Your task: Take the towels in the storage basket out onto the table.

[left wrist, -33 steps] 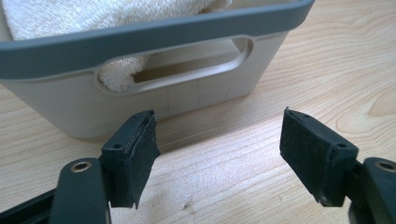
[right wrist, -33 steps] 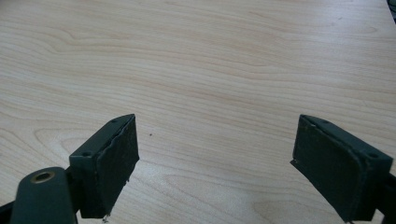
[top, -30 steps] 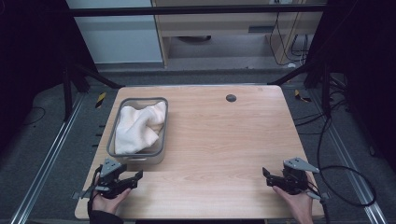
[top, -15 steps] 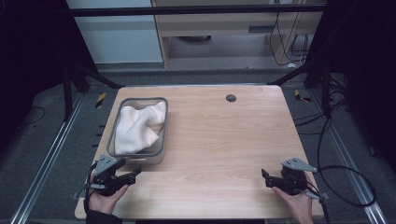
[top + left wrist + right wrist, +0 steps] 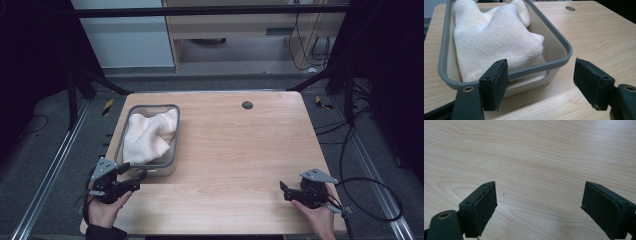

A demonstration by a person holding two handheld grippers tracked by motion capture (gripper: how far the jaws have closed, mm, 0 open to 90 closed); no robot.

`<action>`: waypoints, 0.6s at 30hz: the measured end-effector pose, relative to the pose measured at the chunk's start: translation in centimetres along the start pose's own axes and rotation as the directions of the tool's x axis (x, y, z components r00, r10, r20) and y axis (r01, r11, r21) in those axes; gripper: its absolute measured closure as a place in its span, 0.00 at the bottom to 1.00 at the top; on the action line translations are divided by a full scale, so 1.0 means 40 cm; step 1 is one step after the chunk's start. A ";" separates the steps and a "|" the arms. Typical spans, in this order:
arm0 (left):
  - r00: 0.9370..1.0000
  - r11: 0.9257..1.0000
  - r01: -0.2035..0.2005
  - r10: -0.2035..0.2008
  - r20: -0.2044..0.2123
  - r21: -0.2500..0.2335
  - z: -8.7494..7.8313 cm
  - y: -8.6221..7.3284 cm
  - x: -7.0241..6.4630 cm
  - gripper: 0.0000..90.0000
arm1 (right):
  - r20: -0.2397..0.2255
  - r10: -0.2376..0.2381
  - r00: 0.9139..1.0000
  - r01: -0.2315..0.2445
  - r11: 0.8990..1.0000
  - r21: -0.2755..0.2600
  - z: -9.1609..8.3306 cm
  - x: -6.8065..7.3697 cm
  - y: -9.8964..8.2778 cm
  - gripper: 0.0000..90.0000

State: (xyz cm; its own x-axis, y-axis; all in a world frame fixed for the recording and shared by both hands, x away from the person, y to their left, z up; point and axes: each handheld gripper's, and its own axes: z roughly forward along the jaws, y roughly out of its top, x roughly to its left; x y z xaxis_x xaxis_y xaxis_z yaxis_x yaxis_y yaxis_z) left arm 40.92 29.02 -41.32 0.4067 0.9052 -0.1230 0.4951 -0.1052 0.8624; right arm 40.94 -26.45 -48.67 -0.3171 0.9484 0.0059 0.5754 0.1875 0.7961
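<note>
The crumpled white terry towel lies heaped in the grey-rimmed beige plastic bin, upper left of the left gripper view, left of centre in the high view; the left gripper sits just below the bin's near end, jaws wide with nothing between them. A good grab probably means going over the near rim and pinching a raised fold, not the rim itself. The right gripper, lower right in the high view, hovers over the bare wooden table, jaws wide and empty.
</note>
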 end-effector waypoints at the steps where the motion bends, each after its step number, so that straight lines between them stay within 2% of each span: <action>1: 1.000 1.000 0.004 -0.004 0.000 0.002 -0.001 0.007 0.005 0.30 | 0.000 -0.005 1.000 0.005 1.000 0.000 0.001 0.001 0.000 0.14; 7: 1.000 1.000 -0.005 0.005 0.001 0.005 0.006 0.031 0.013 0.30 | -0.004 0.007 1.000 -0.007 1.000 -0.018 -0.008 -0.002 0.002 0.14; 18: 1.000 1.000 -0.020 0.020 0.015 0.007 0.018 0.073 0.023 0.30 | 0.000 0.000 1.000 0.000 0.999 -0.038 -0.014 -0.007 0.005 0.14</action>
State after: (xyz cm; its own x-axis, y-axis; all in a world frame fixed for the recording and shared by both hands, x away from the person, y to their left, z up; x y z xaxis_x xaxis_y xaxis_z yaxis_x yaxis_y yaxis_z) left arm 43.28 29.25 -39.28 0.4281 0.8966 -0.1136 0.4924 -0.1260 0.8612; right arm 40.70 -26.81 -48.18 -0.3173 0.9483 0.0056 0.5463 0.1779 0.8185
